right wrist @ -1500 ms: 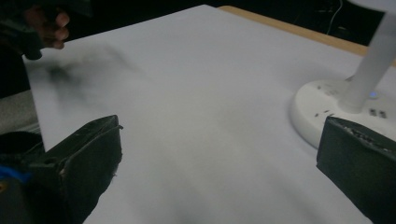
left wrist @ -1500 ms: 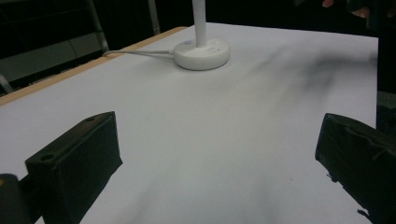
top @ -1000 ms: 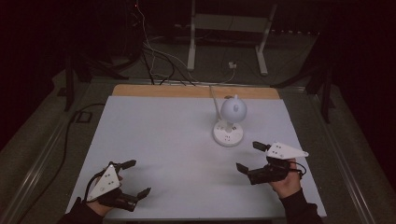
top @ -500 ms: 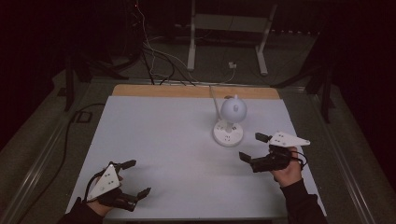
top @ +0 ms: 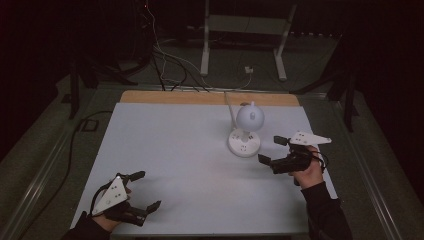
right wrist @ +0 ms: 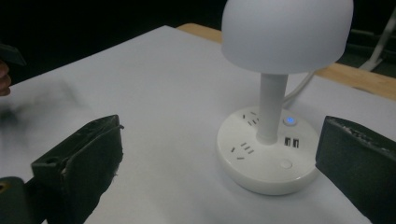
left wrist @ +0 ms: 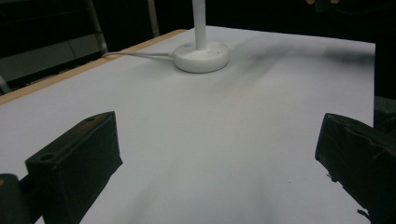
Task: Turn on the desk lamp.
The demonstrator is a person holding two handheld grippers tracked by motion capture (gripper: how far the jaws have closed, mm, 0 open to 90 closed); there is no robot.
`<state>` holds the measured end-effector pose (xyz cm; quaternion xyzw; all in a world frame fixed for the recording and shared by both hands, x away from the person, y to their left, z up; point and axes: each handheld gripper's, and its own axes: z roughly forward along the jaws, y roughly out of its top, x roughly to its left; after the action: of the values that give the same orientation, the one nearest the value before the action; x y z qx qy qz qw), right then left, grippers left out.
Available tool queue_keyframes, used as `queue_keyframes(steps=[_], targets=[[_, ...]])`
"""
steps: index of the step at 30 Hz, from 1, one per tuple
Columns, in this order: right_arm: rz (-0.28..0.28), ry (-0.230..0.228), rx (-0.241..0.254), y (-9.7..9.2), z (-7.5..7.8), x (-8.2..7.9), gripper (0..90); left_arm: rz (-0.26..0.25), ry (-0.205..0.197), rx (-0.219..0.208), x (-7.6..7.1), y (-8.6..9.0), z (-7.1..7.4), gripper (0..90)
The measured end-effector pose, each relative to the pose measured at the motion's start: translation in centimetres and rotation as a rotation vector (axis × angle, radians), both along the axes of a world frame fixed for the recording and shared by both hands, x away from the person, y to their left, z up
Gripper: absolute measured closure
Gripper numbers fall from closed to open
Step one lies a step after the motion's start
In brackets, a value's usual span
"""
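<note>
A small white desk lamp (top: 246,130) with a dome shade (right wrist: 286,32) stands right of the table's middle on a round base (right wrist: 266,154) that carries sockets, USB ports and a lit blue button (right wrist: 290,120). My right gripper (top: 271,150) is open just right of the base, jaws pointing at it, nothing between them. In the right gripper view the base sits close ahead between the jaws. My left gripper (top: 146,190) rests open near the front left corner of the table. From the left gripper view the lamp base (left wrist: 201,56) lies far ahead.
The table has a white top (top: 175,150) with a wooden strip (top: 200,98) along its far edge. The lamp's white cord (left wrist: 135,54) runs off toward that edge. Beyond the table are cables (top: 165,60) and a white stand (top: 240,45) on the dark floor.
My right gripper has moved forward and up toward the lamp base. The left gripper has stayed where it was.
</note>
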<state>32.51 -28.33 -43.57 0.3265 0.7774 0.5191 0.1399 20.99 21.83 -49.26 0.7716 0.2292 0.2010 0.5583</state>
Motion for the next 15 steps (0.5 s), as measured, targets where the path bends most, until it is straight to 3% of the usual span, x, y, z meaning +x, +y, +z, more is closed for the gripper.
queue_keyframes(steps=[4, 14, 15], targets=[[0.022, 0.037, 0.014, -0.3, -0.6, 1.4, 0.5, 0.002, -0.001, 0.001, 0.0, 0.0, 0.0, 0.5], [0.042, 0.035, 0.001, -0.6, -1.9, 3.6, 0.4, -0.003, 0.000, -0.004, 0.0, 0.0, 0.0, 0.5], [0.045, 0.052, -0.013, -0.6, -2.3, 4.0, 0.4, -0.002, 0.000, -0.004, 0.0, 0.0, 0.0, 0.5]])
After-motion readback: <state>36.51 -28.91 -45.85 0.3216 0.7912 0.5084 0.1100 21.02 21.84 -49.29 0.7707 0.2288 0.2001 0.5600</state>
